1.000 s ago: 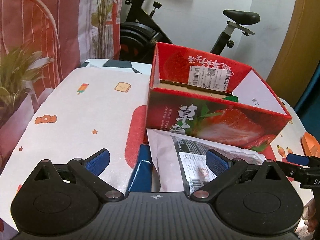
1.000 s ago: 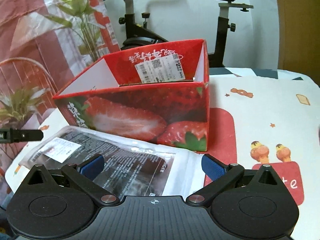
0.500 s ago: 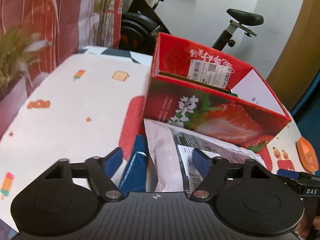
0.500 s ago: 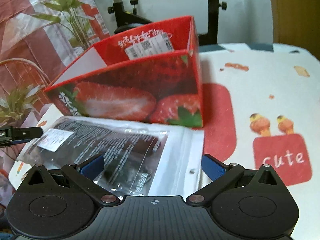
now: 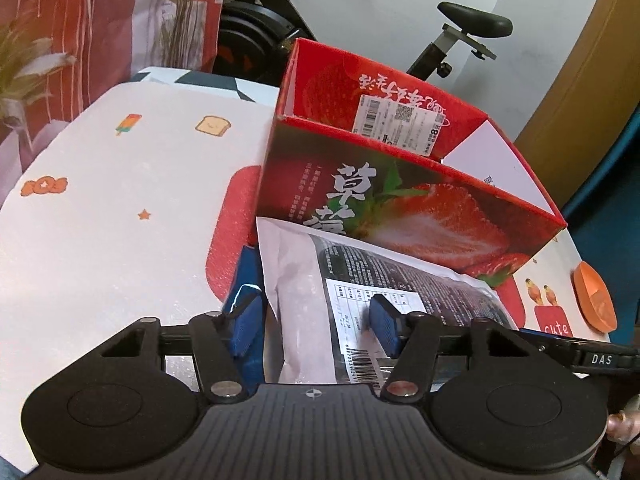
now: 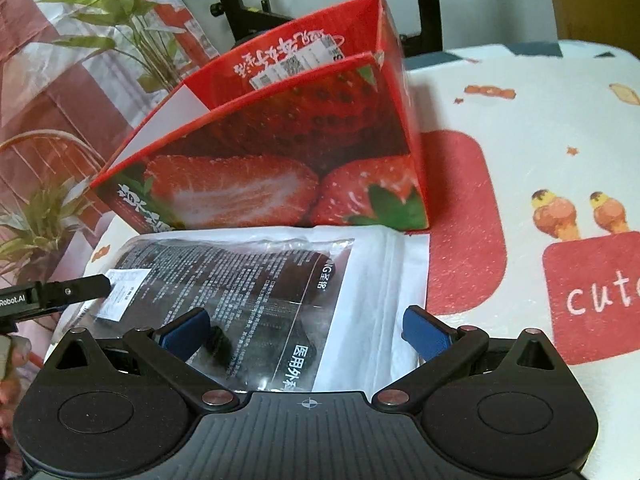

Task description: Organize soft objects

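Observation:
A flat plastic pouch with black contents and a white label lies in front of a red strawberry box (image 5: 400, 208). In the left wrist view my left gripper (image 5: 316, 326) is open, its jaws straddling the pouch's (image 5: 304, 288) left end, over a blue packet (image 5: 246, 280) beneath it. In the right wrist view my right gripper (image 6: 306, 330) is open, its jaws astride the right end of the pouch (image 6: 248, 276), low over it. The box (image 6: 272, 164) stands open-topped just behind. The left gripper's finger (image 6: 76, 288) shows at the left edge.
The table carries a white cloth (image 5: 120, 200) with cartoon prints and red patches. An orange disc (image 5: 592, 296) lies at the right edge. An exercise bike (image 5: 460, 36) and plants (image 6: 132, 28) stand behind the table.
Both grippers have moved forward and lower over the pouch. The left jaws have narrowed from wide open and now straddle the pouch's end. The pouch lies in the same place.

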Available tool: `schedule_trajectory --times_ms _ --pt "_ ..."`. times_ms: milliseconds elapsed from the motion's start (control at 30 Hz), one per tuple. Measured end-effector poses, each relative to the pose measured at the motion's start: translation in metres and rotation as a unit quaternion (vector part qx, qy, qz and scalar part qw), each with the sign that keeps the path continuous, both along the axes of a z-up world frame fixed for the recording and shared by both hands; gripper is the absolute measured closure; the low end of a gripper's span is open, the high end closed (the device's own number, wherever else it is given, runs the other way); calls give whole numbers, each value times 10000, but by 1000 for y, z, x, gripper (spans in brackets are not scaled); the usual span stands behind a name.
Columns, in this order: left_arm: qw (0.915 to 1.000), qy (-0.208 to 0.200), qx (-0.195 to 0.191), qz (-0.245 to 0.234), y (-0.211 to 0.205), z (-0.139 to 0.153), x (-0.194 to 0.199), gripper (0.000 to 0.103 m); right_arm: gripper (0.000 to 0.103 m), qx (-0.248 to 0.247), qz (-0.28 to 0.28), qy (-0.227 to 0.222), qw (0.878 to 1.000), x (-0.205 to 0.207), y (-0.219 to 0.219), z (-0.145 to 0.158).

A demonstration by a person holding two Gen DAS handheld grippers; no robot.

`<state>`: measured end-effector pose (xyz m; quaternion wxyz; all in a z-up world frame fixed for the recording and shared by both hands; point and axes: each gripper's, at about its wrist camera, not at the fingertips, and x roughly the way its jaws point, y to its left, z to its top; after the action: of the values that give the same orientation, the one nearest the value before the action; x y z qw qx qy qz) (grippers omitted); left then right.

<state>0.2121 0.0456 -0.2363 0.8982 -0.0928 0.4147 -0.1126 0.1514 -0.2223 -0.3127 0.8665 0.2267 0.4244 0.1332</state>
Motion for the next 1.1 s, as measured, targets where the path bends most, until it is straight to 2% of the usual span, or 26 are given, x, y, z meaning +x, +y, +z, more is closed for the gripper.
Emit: schedule_trajectory --times_ms 533,667,867,1100 --pt "9995 245 -143 -154 -2 -7 14 40 1 136 240 75 9996 20 3 -2" --pt "9994 162 -29 -289 -5 -4 12 40 6 256 289 2 9993 17 2 2" --pt "9990 91 -144 -409 -5 -2 8 41 10 458 241 -87 9986 14 -6 7" --pt "9983 -168 -11 -562 -9 9 0 41 19 478 419 -427 9971 5 -6 29"
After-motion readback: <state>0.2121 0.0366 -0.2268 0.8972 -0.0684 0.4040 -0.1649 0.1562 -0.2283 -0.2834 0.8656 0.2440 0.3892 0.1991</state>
